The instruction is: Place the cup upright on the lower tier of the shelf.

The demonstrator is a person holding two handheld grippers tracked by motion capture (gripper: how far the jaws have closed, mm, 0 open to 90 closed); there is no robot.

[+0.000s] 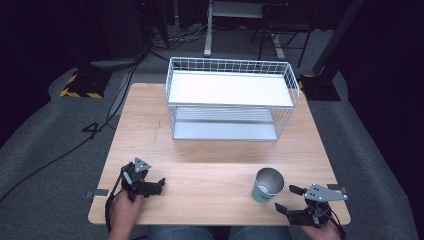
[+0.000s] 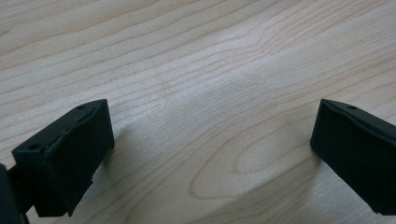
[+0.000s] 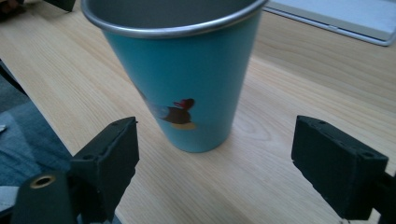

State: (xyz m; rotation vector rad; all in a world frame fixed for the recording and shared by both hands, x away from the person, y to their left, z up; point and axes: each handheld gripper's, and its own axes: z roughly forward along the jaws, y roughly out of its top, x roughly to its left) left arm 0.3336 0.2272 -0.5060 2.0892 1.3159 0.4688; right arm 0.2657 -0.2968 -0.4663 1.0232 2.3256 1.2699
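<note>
A teal metal cup (image 1: 267,185) with a small cartoon print (image 3: 180,112) stands upright near the wooden table's (image 1: 200,150) front right. My right gripper (image 1: 285,198) is open just right of the cup, its jaws pointing at it. In the right gripper view the cup (image 3: 187,79) stands just ahead of my right gripper (image 3: 215,142), beyond the jaw tips and untouched. My left gripper (image 1: 160,185) rests low at the front left, well away from the cup. In the left gripper view my left gripper (image 2: 212,128) is open over bare wood.
A white wire basket shelf (image 1: 230,97) with two tiers stands at the back middle of the table. Bare wood lies between it and the grippers. Cables and stand feet (image 1: 82,85) lie on the grey floor beyond the table.
</note>
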